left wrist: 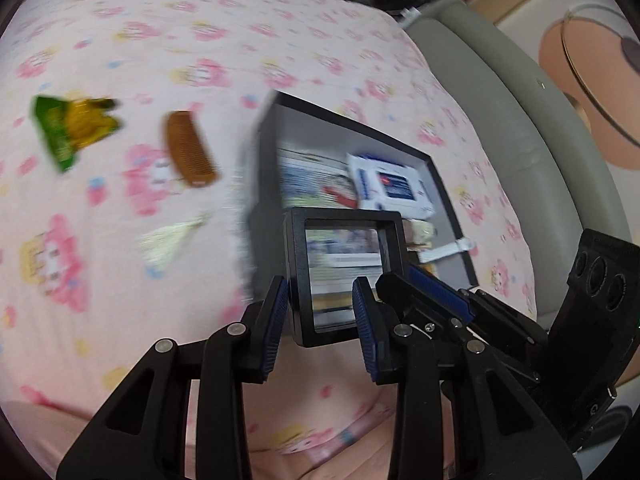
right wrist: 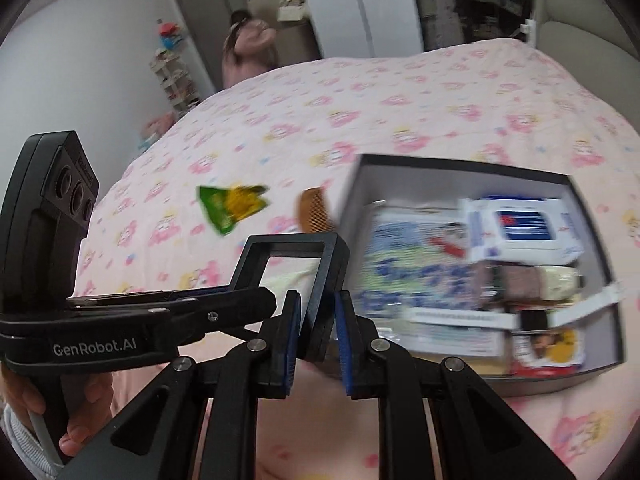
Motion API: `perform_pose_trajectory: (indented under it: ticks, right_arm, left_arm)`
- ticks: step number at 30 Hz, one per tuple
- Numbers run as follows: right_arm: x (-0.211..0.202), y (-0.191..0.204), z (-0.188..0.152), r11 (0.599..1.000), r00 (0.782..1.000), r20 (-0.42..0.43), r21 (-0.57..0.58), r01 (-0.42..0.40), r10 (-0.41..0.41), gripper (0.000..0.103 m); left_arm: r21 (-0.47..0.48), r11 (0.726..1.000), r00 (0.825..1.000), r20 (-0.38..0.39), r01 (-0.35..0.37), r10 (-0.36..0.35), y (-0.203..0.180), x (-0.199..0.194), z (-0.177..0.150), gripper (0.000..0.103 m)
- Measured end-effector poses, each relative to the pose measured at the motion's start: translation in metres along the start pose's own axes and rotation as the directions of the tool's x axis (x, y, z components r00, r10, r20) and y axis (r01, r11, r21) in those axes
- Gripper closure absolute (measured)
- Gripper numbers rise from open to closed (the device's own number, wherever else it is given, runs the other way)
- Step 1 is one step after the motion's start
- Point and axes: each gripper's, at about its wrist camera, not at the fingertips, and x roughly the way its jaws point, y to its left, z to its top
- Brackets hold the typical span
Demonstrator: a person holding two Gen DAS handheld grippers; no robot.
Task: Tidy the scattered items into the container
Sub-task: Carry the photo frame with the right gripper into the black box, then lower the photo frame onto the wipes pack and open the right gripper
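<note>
Left wrist view, L to R: green-and-yellow foil snack packet flat on the pink cartoon-print bedsheet; brown plastic comb just beside it; pale cream tassel nearer the cam; all three outside the box; left gripper pads clamped on the lower edge of the square black frame w/ clear centre, frame held up off the sheet in front of the grey open-top box; box already holds a white-and-blue tissue pack plus printed booklets, blurred. Right wrist view: packet and comb left of the box; right gripper narrow, pinching the same frame by its side bar; person's hand on the left gripper's grip.
</note>
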Motion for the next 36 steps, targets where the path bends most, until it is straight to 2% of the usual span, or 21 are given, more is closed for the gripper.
perform_pose_trajectory:
  ticks: [5, 9, 15, 19, 23, 25, 36]
  right_arm:
    - [-0.011, -0.062, 0.006, 0.996, 0.996, 0.074, 0.070, 0.052, -0.058, 0.088]
    - [-0.013, -0.105, 0.008, 0.979, 0.995, 0.093, 0.205, 0.012, -0.032, 0.088]
    - [0.009, -0.107, 0.033, 0.984, 0.996, 0.012, 0.160, 0.081, -0.084, 0.090]
    - [0.031, -0.104, 0.049, 0.991, 0.996, -0.045, 0.110, 0.080, -0.076, 0.090]
    - [0.049, -0.116, 0.044, 0.988, 0.997, -0.080, 0.154, 0.026, -0.014, 0.089]
    - [0.058, -0.125, 0.040, 0.980, 0.995, -0.100, 0.199, -0.008, 0.028, 0.089]
    - [0.086, -0.138, 0.028, 0.959, 0.980, -0.191, 0.282, -0.004, 0.060, 0.088]
  left_arm:
    - [0.009, 0.998, 0.996, -0.065, 0.069, -0.069, -0.043, 0.054, 0.014, 0.071]
    - [0.041, 0.998, 0.996, -0.079, 0.052, -0.049, -0.067, 0.078, 0.021, 0.071]
    - [-0.003, 0.999, 0.997, -0.072, 0.036, -0.036, -0.061, 0.096, 0.040, 0.073]
    - [-0.044, 0.999, 0.997, -0.078, 0.011, -0.015, -0.045, 0.106, 0.056, 0.073]
    - [-0.040, 0.997, 0.993, -0.101, -0.060, 0.056, -0.034, 0.120, 0.062, 0.073]
    - [-0.055, 0.996, 0.991, -0.116, -0.068, 0.062, -0.029, 0.126, 0.061, 0.073]
    - [-0.102, 0.985, 0.986, -0.112, -0.136, 0.125, -0.022, 0.139, 0.059, 0.072]
